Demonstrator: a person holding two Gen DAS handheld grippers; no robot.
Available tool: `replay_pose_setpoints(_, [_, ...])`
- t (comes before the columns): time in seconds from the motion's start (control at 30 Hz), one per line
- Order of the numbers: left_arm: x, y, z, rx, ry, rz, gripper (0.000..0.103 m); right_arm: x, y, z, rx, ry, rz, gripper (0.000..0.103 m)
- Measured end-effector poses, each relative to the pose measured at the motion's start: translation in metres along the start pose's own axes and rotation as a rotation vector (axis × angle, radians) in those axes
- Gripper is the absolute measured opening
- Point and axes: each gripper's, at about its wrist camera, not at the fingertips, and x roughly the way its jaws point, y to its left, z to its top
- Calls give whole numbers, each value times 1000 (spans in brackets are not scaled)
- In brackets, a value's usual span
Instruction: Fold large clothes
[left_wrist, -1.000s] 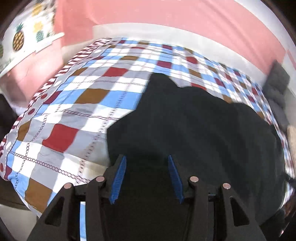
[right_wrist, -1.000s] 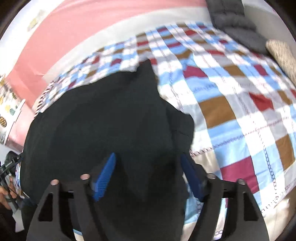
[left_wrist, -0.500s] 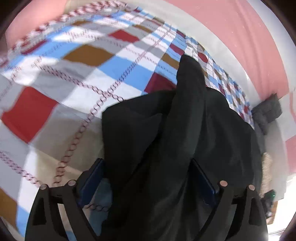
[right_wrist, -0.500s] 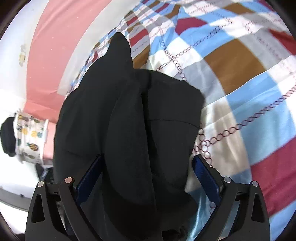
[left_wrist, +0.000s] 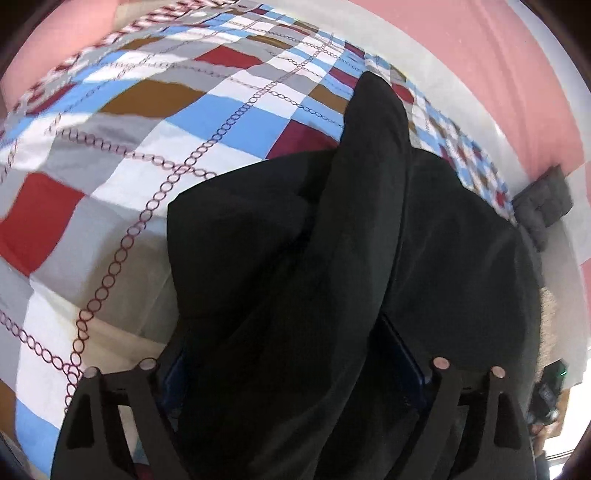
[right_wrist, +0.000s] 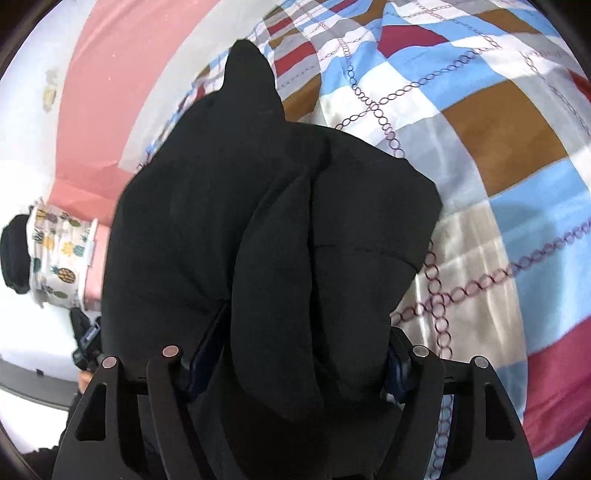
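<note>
A black padded garment lies bunched on a checked bedspread, one narrow end reaching toward the far wall. My left gripper points down at it. A thick fold fills the gap between its blue pads, and its jaws are closing while still wide. In the right wrist view the same garment covers the near part of the bedspread. My right gripper is closing too, and its pads squeeze a bulging fold.
A pink wall runs behind the bed. A grey quilted item lies at the bed's far right corner. A pineapple-print cloth hangs at the left, beyond the bed's edge. Bare bedspread shows left of the garment in the left wrist view.
Both grippers have sunk and tipped downward toward the garment. Their jaws spread wide half a second ago; the right pair has since narrowed onto a fold. The garment fills more of both views.
</note>
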Motion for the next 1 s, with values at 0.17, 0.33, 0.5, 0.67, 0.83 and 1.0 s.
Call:
replay_pose_setpoints(0.17, [-18,-23,-7,84,-51,89,51,-13,21,-4,-50,-35,-49,42])
replay_pose_setpoints(0.33, [-53,-40,-4,134,-99,110,30,-40,44,-10,-65,-99,-66,33])
replay_pose_setpoints(0.5, [-97,-51,-8,157,-170,31,29,-72,73,-18,-126,-157,-37,32])
replay_pose_setpoints(0.67, [-116,-52,-16,151,-186,0,28,-89,89,-27,-164,-174,-32,32])
replay_pose_setpoints(0.83, [-124,-47,-20,141,-188,-18,28,-96,91,-33,-174,-183,-27,32])
replay_pose_setpoints(1.0, [-132,-50,-15,156,-205,-27,28,-99,100,-27,-190,-196,-26,32])
